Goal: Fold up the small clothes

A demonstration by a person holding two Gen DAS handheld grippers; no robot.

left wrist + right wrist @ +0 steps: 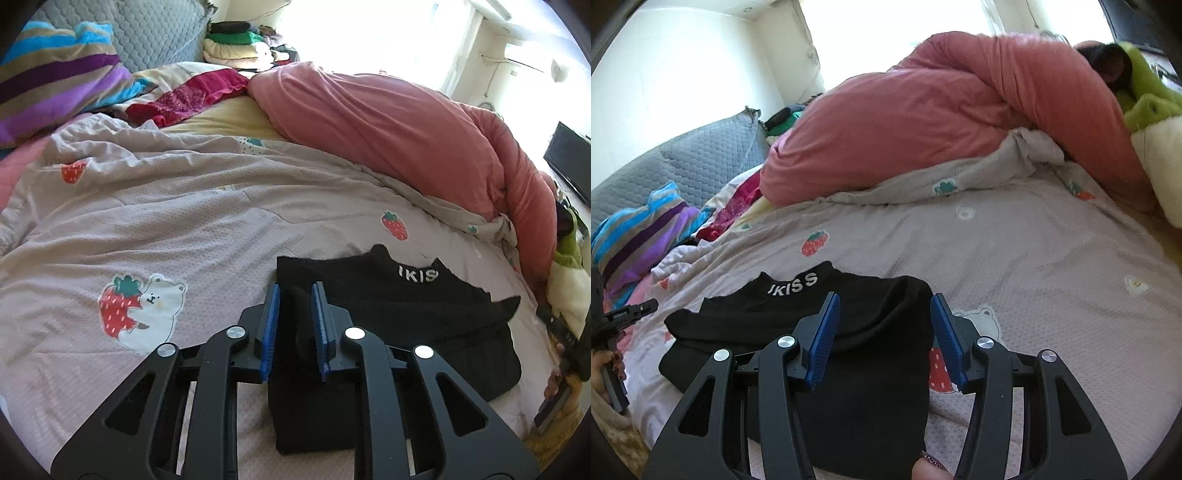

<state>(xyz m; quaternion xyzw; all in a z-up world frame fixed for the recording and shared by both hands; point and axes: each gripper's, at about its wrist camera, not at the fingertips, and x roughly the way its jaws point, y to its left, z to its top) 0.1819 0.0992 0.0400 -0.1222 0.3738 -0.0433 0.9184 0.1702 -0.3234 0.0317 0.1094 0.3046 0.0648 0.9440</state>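
A small black garment [399, 310] with white lettering on its collar lies on the strawberry-print quilt [184, 221]. It is partly folded, with one sleeve folded across the body. My left gripper [297, 291] is partly closed over the garment's left edge, with black cloth between its blue pads. Whether it pinches the cloth is unclear. In the right wrist view the garment [849, 325] lies under my right gripper [886, 301], which is open above the garment's right side. The left gripper shows at the left edge of that view [628, 314].
A rolled pink duvet [388, 125] lies along the far side of the bed. A striped blanket [55, 81], a red cloth [192, 96] and a grey quilted headboard [147, 33] are at the far left. Folded clothes [236, 44] are stacked behind. A green plush [1145, 107] is at right.
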